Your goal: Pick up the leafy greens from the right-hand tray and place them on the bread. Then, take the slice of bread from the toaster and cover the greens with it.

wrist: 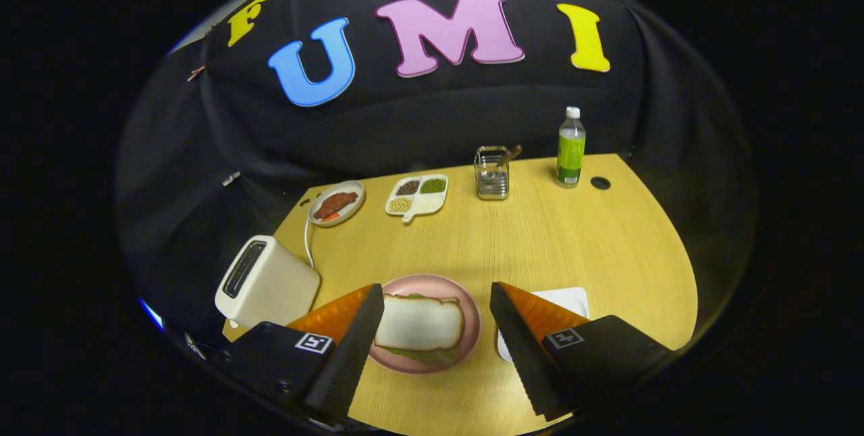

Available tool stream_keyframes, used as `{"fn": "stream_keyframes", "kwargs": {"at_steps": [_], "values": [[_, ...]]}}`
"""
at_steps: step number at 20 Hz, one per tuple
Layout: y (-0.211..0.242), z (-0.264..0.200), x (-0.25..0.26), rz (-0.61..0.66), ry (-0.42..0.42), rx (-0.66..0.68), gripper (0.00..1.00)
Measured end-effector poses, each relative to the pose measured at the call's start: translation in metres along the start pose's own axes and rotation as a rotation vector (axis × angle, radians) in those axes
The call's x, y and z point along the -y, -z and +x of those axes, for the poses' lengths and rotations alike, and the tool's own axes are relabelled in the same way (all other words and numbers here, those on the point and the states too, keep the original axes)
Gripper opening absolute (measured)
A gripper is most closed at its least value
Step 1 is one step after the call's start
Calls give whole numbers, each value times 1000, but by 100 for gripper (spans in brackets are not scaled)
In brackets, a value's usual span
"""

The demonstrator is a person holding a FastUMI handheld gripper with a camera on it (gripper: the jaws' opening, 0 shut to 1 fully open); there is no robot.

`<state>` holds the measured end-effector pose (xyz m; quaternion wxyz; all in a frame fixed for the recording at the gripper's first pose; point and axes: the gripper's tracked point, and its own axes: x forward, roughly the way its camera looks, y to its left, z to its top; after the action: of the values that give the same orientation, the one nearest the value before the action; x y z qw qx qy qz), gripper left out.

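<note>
Leafy greens [425,355] lie on a pink plate [472,318], showing as a green fringe at the near edge and a small tip at the far edge of a slice of bread [420,321] that rests flat on top of them. The plate sits on a light wooden table [540,240], between the two fingers of the gripper [437,301]. The gripper's fingers are spread wide and hold nothing: the left finger [351,348] overlaps the plate's left rim in view, and the right finger [523,348] stands just to the right of the plate, apart from it. Whether either finger touches the plate cannot be told. A white tray [570,301] lies just beyond the right finger, partly hidden by it. A white toaster [266,284] stands to the left of the plate, near the table's left edge, its slot facing up and its cord running toward the far side. Farther back, from left to right, stand a small dish of brown and orange food [336,204], a divided white dish of beans and grains [417,194], a metal rack [492,173] and a bottle with a green label [570,148].
</note>
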<state>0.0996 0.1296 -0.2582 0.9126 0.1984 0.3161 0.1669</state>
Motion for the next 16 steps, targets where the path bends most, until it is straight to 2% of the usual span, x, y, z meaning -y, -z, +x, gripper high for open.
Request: {"fn": "stream_keyframes", "kwargs": {"at_steps": [7, 16], "values": [[-68, -80, -27, -104, -6, 232, 98], [-85, -142, -88, -196, -92, 363, 98]]}}
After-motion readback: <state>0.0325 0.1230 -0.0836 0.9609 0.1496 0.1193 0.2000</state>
